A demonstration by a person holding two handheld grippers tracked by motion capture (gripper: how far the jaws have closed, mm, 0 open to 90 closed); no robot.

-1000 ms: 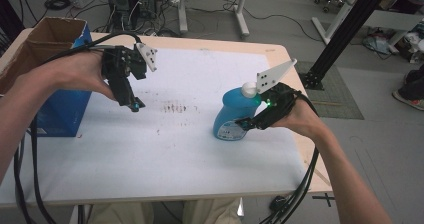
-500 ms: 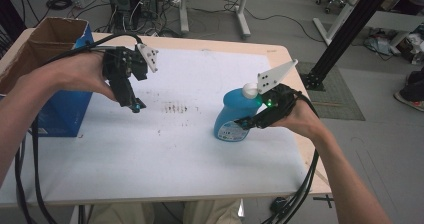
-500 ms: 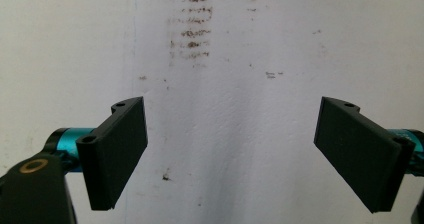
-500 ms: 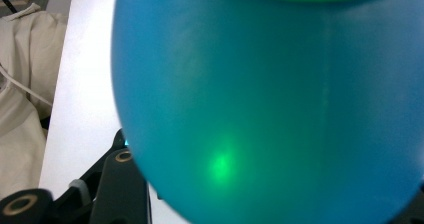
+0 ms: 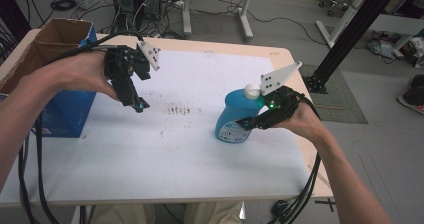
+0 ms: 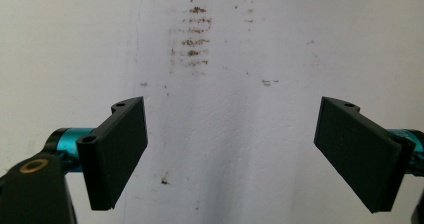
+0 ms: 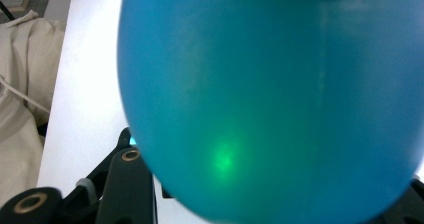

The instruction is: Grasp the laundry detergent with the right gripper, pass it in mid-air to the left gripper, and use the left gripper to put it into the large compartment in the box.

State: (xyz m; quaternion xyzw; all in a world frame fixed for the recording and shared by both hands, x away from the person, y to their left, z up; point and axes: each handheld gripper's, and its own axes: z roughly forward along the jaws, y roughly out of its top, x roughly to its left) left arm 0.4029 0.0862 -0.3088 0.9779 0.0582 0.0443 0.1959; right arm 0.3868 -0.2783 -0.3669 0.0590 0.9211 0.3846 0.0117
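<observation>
Step in hand: the right gripper (image 5: 250, 122), at centre right of the high view, seems clamped on a blue bottle (image 5: 237, 115) standing on the white table (image 5: 165, 159); the contact is partly hidden

Left gripper (image 5: 136, 104): at upper left, raised over the table, jaws wide apart and empty

Next move: likely bringing the bottle to the brown stain (image 5: 179, 110) at mid-frame, or steadying it for the free gripper

Left gripper view: the stain (image 6: 192, 39) close up, at upper centre

Right gripper view: the bottle (image 7: 280, 104) pressed close, fogging detail

High view: a cardboard box (image 5: 47, 44) at far left
</observation>
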